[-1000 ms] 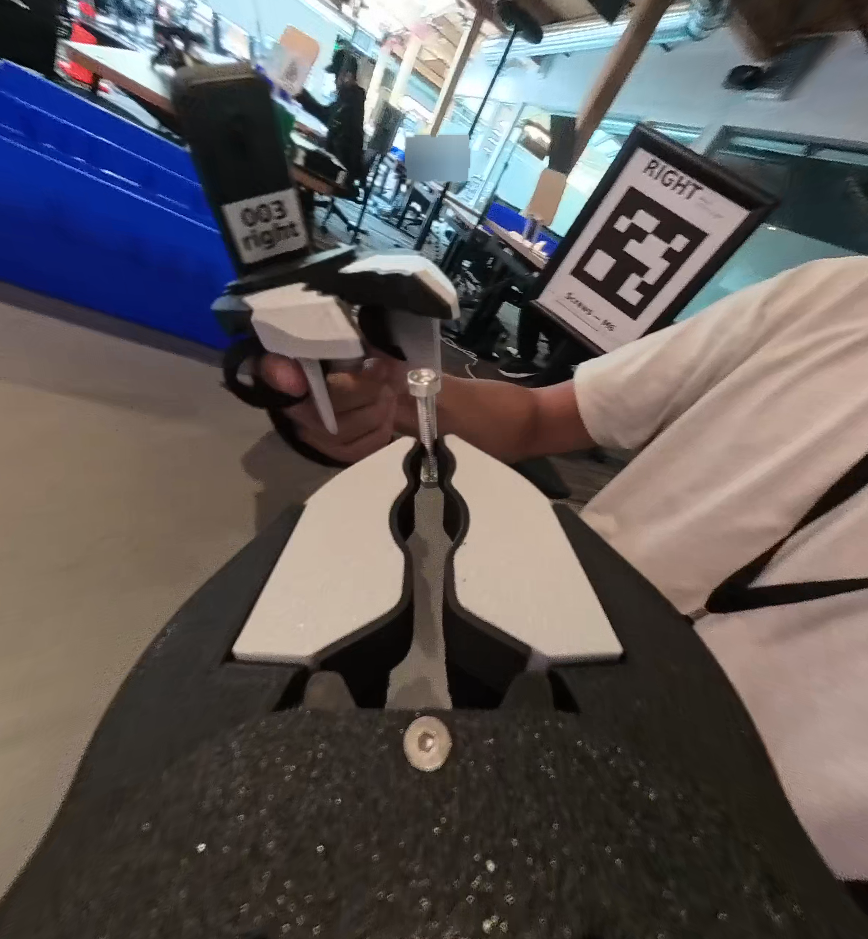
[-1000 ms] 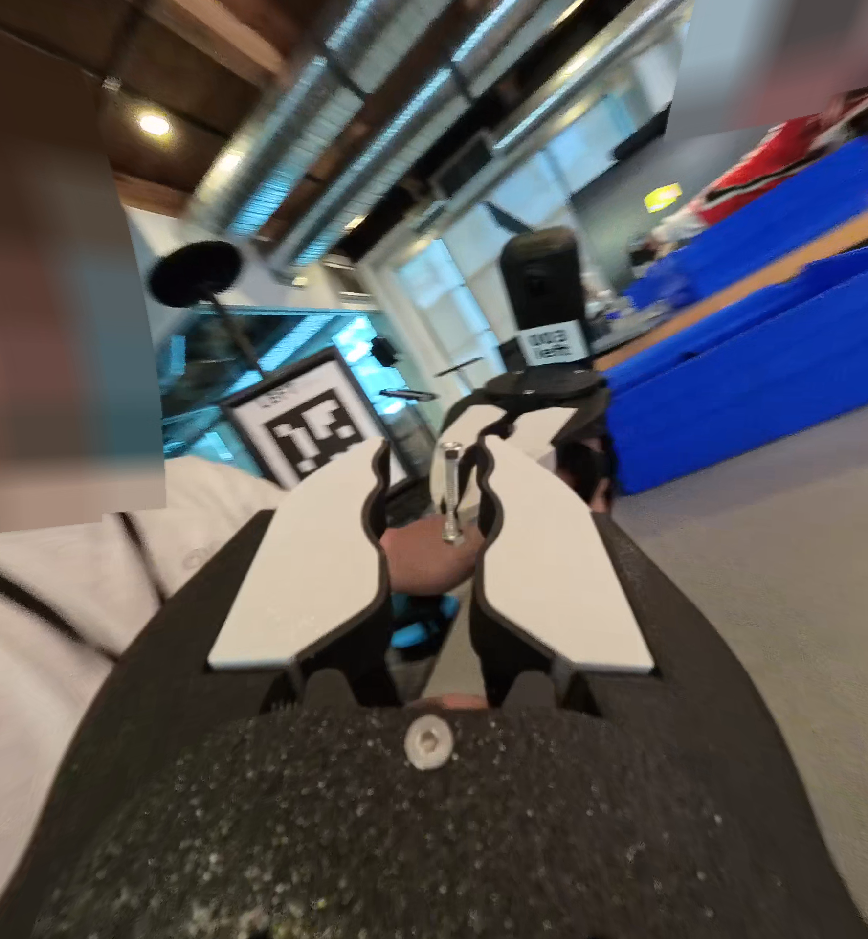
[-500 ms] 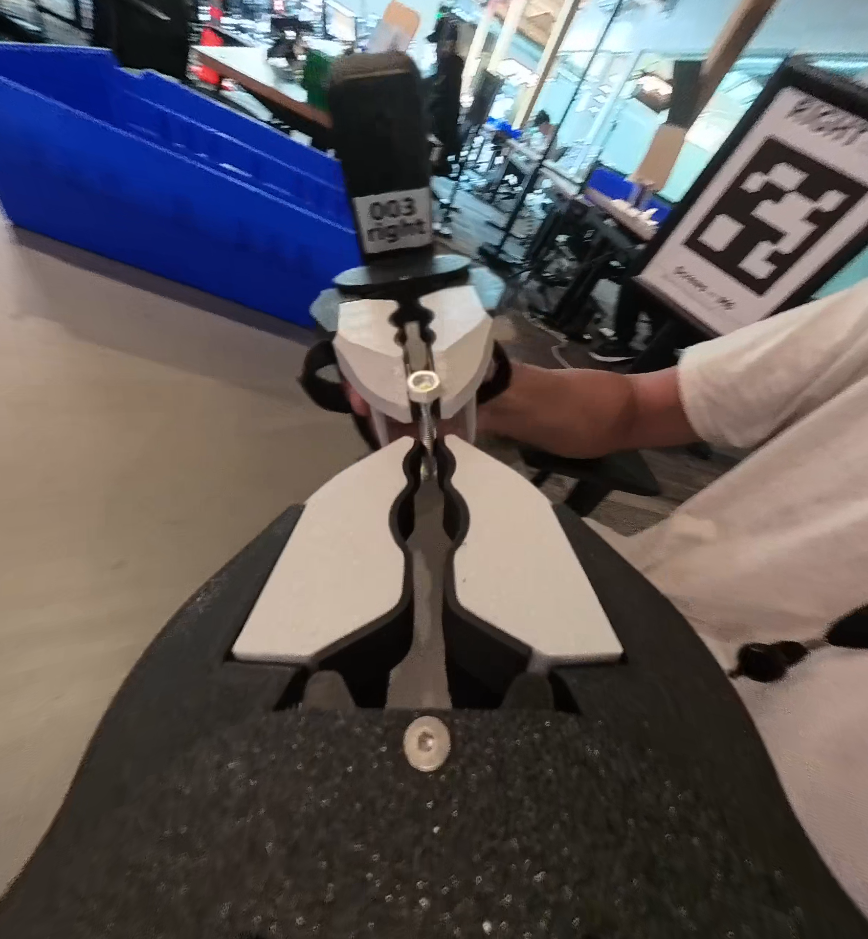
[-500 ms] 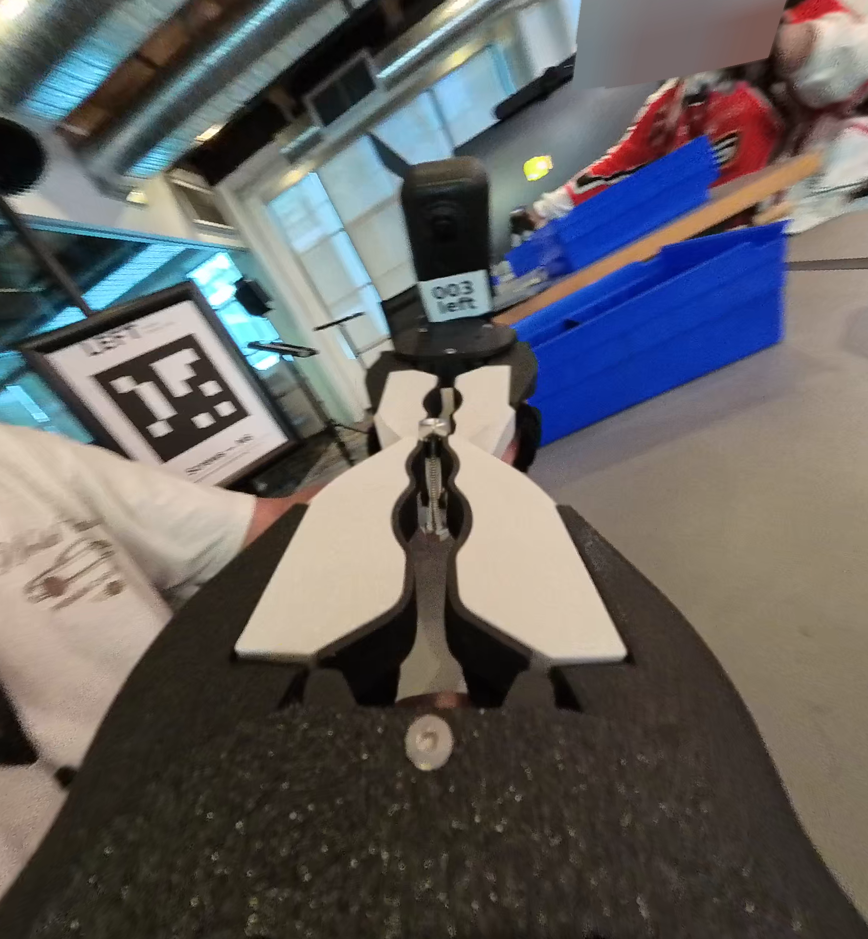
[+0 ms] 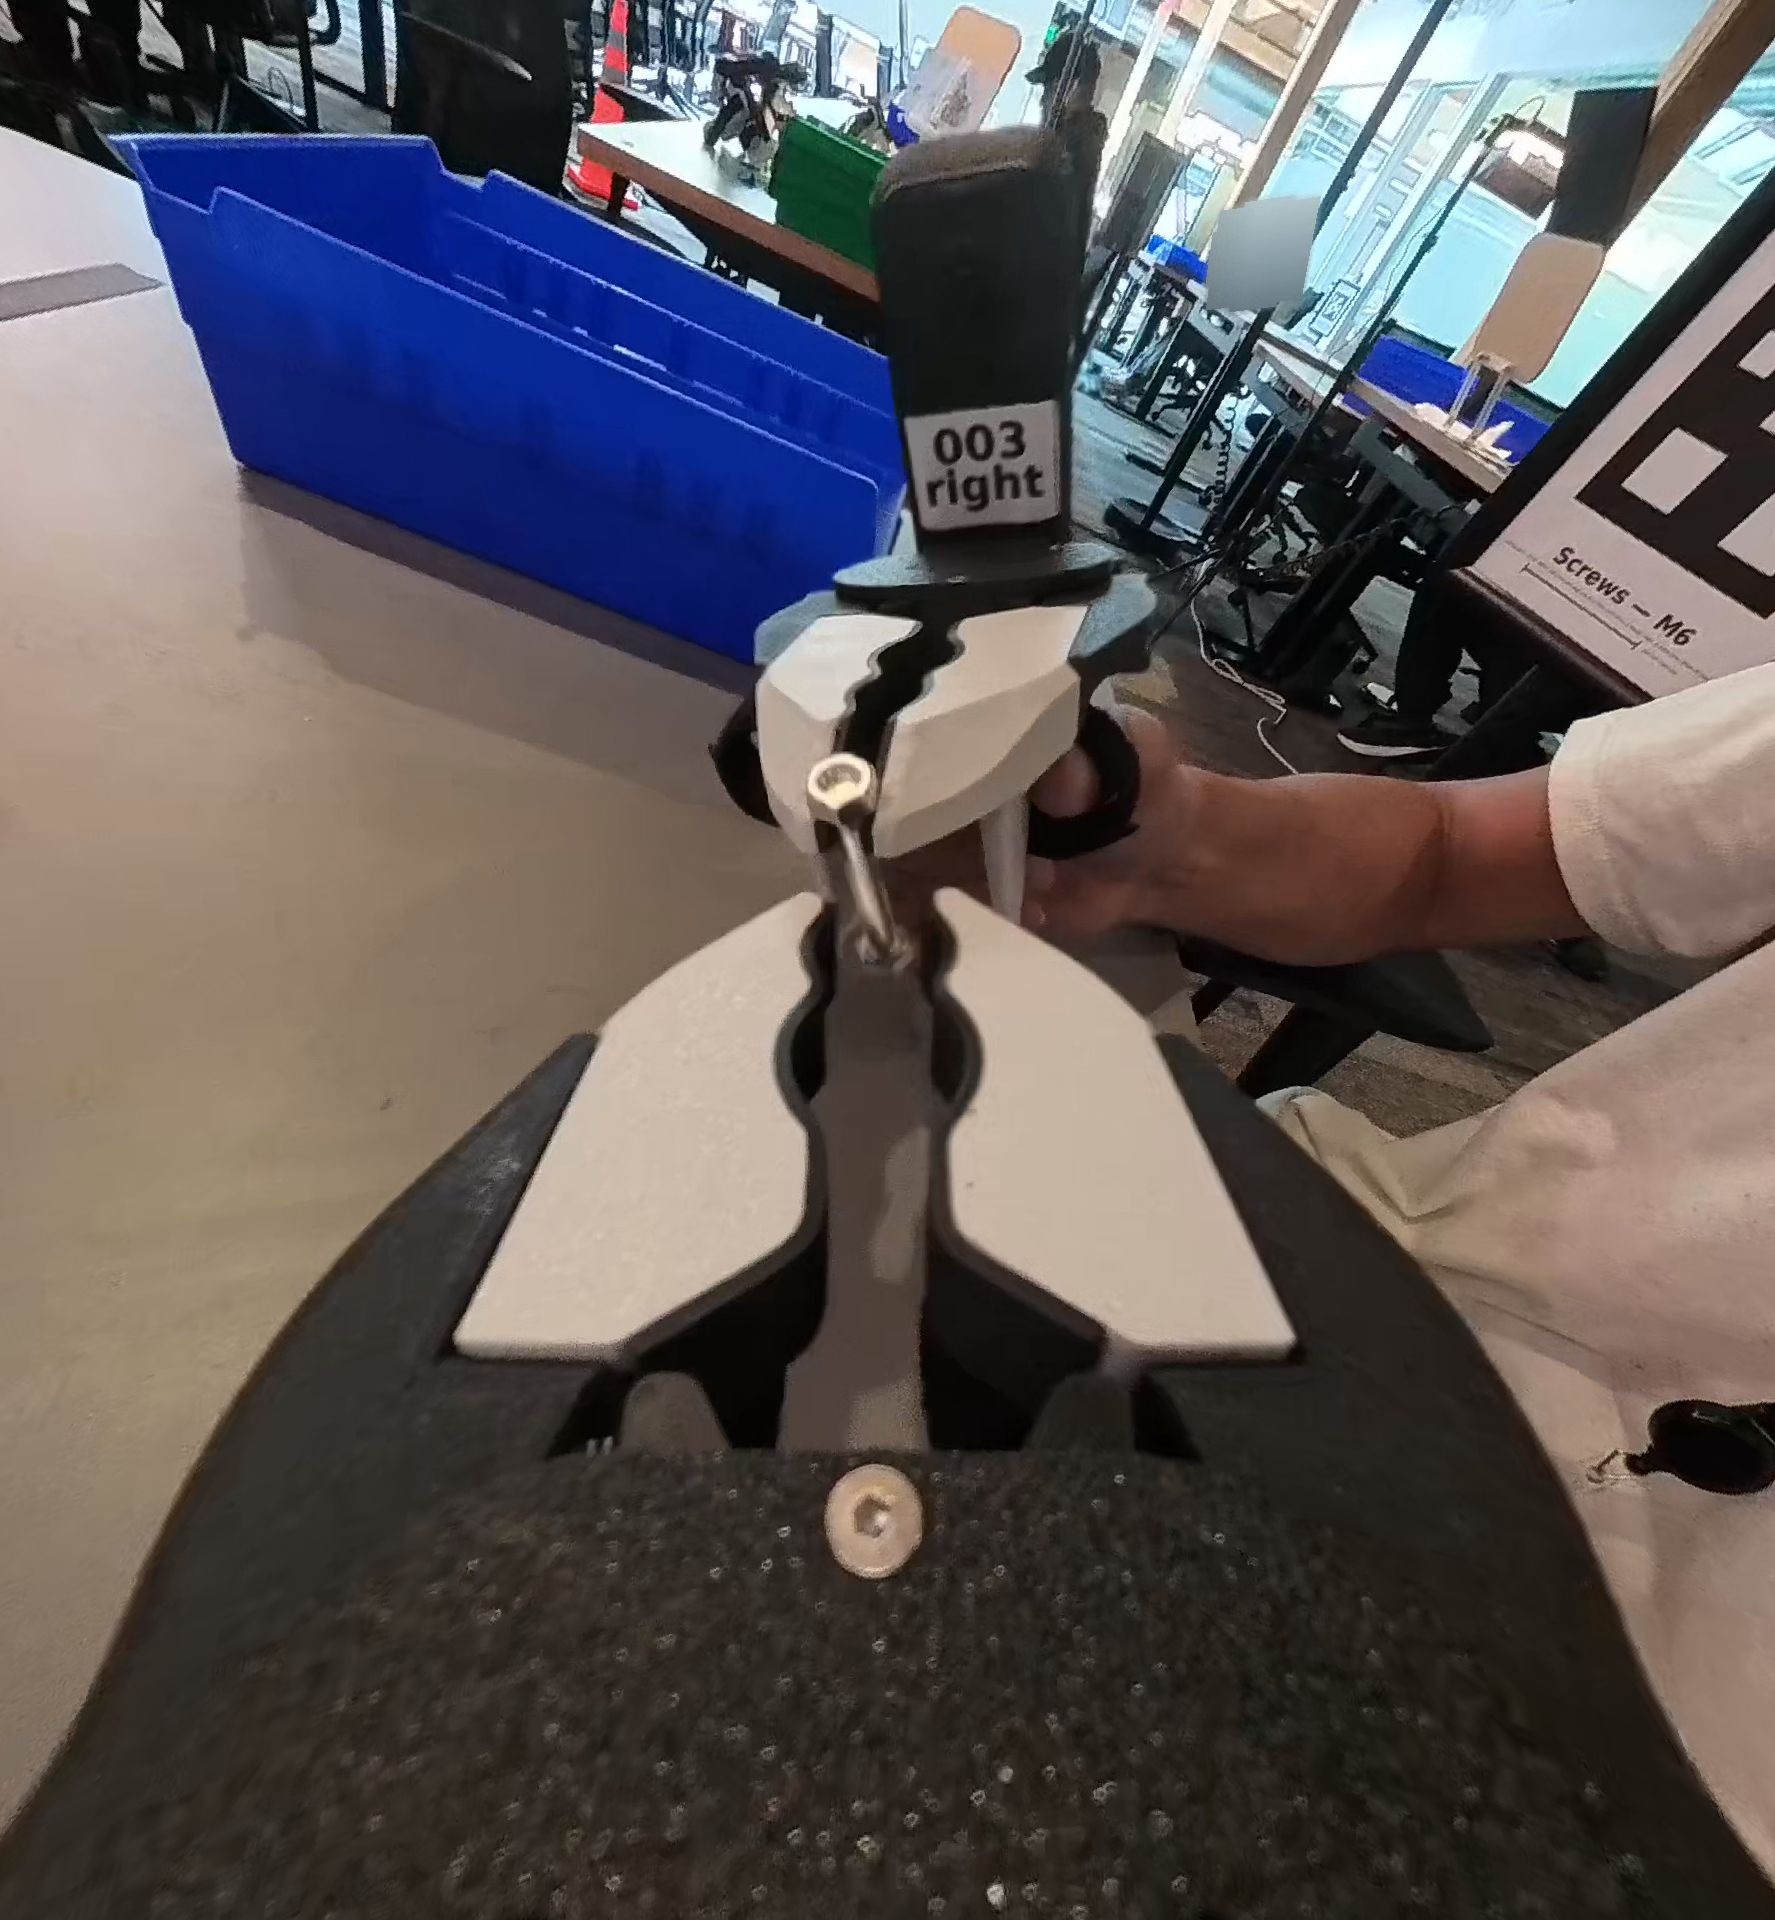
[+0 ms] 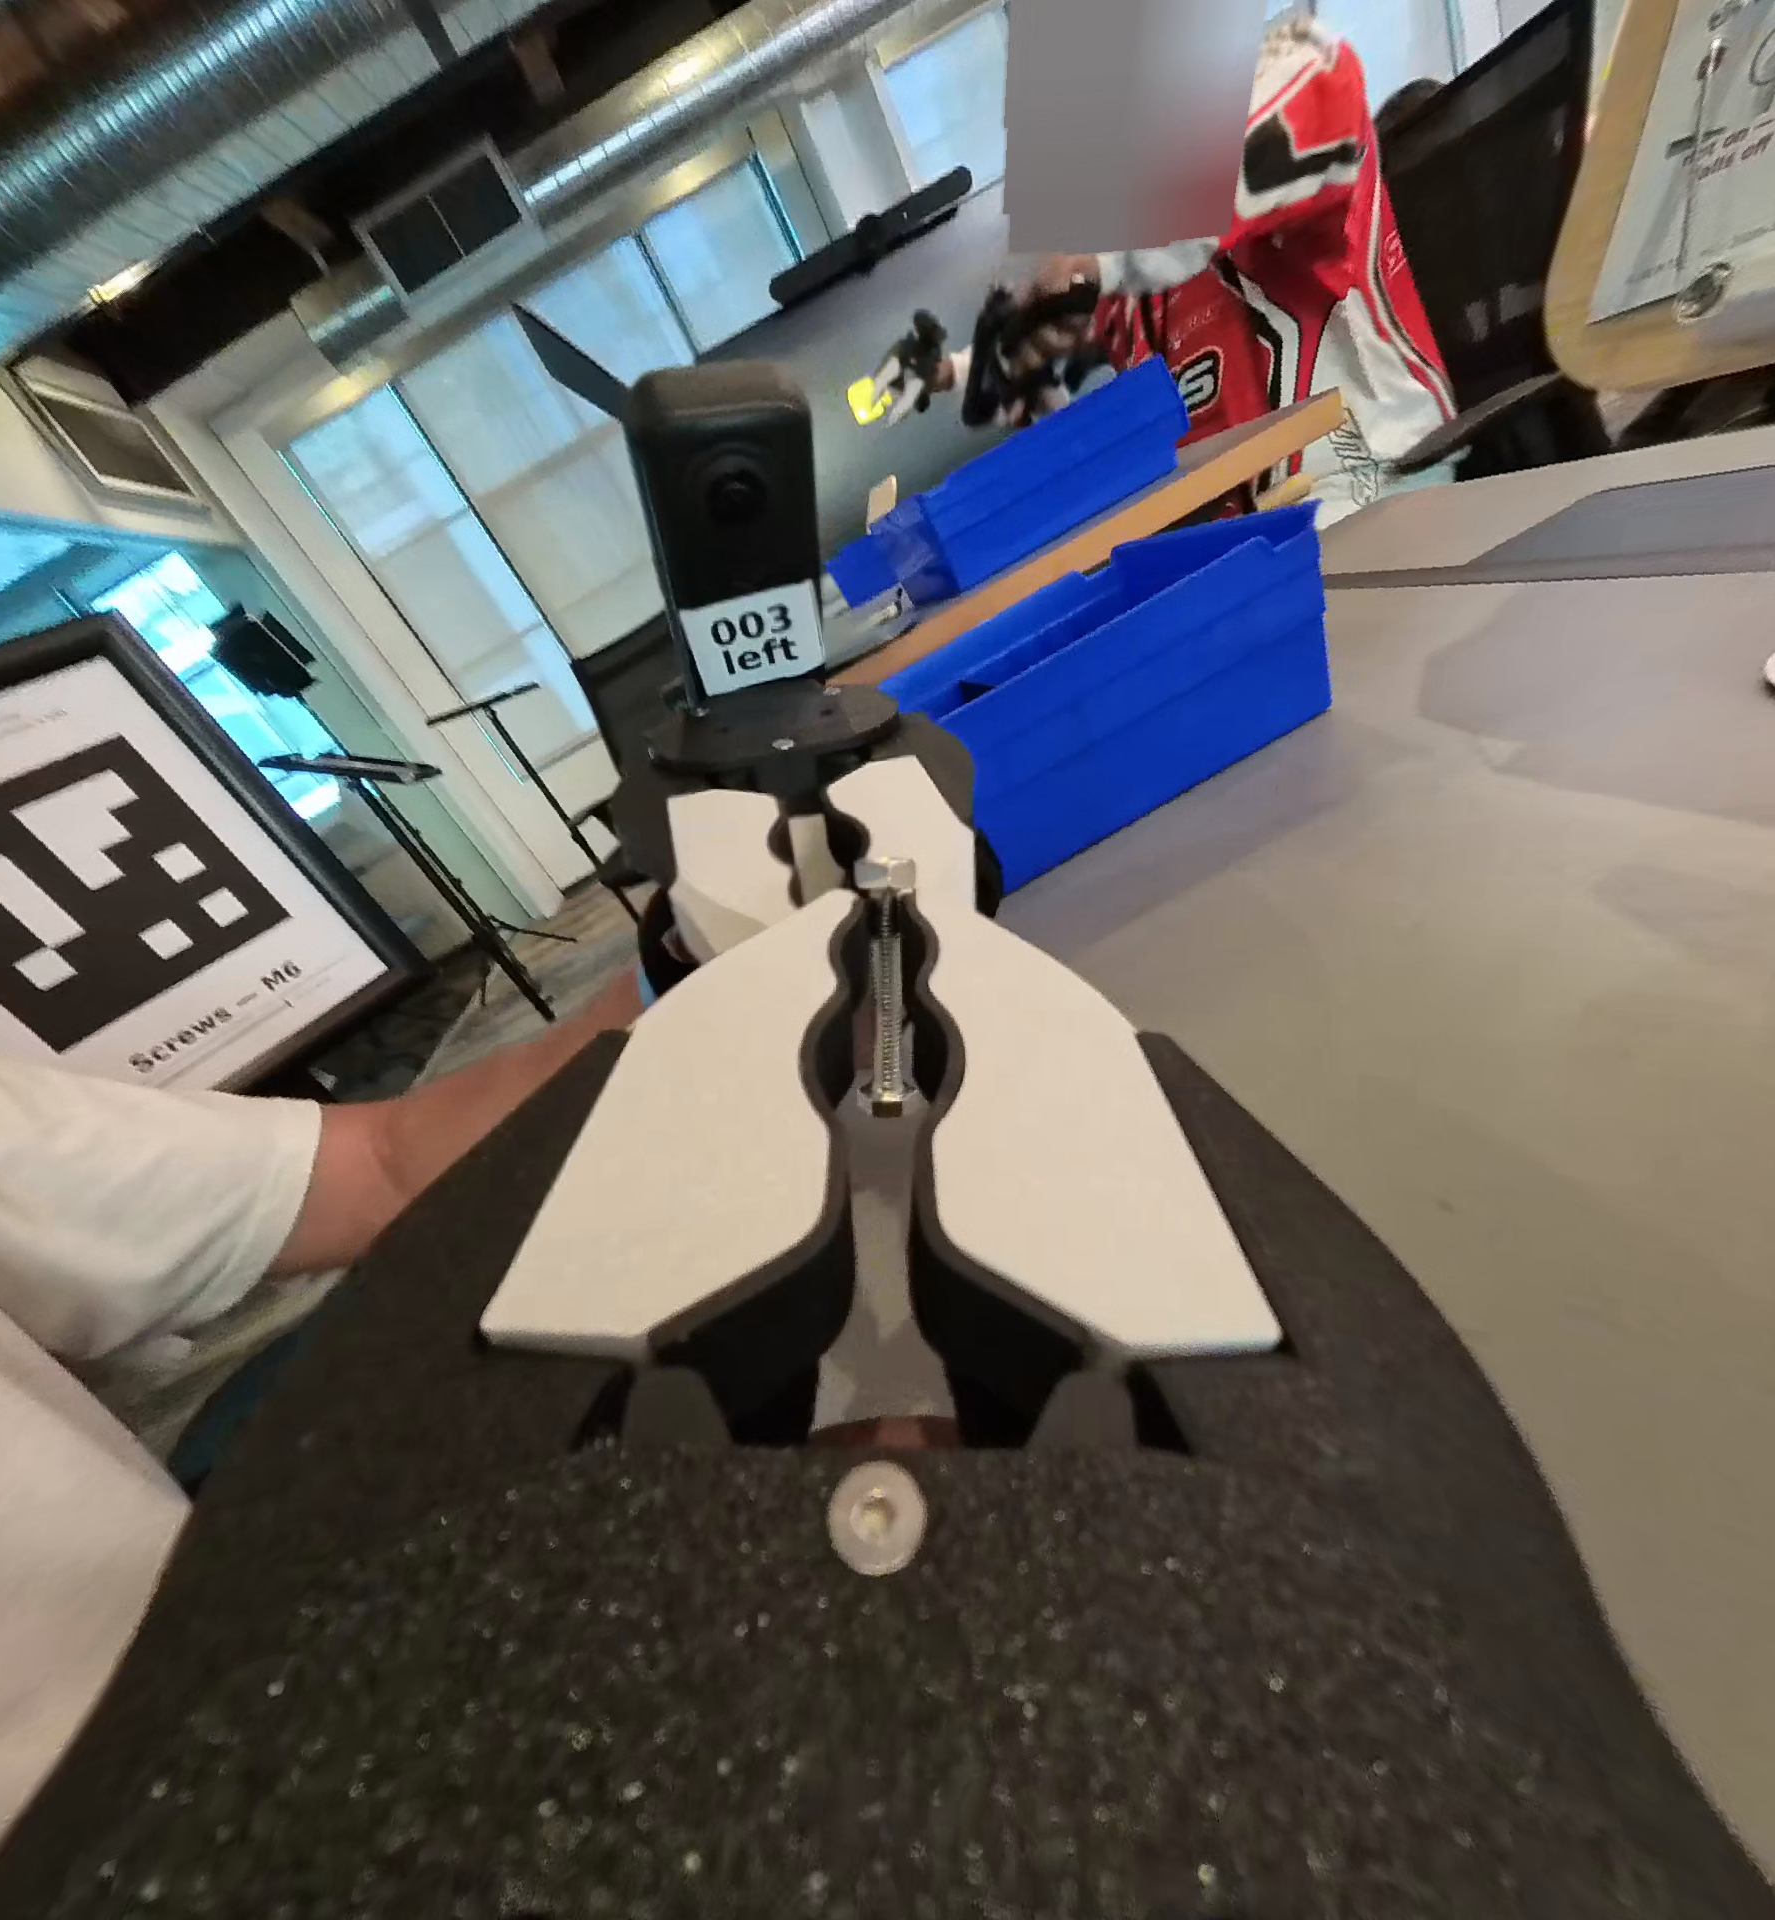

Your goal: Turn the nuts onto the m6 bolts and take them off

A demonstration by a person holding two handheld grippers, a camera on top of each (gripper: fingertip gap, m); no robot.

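Grey surface (image 5: 239, 831) behind; right claw (image 6: 885, 914) clenched the slick, rigid, light bolt (image 6: 885, 987); left claw (image 5: 878, 935) released, nut (image 6: 887, 875) at 12 o'clock.

A blue bin (image 5: 509, 416) sits on the grey table (image 5: 135, 831), near a framed marker sign (image 6: 83, 862).

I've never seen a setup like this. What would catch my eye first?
Probably the two hand-held claws facing each other tip to tip above the grey table. The right claw is closed on a threaded silver bolt with a hex nut at its far end. Behind sit a bright blue bin and a large black-and-white marker sign.
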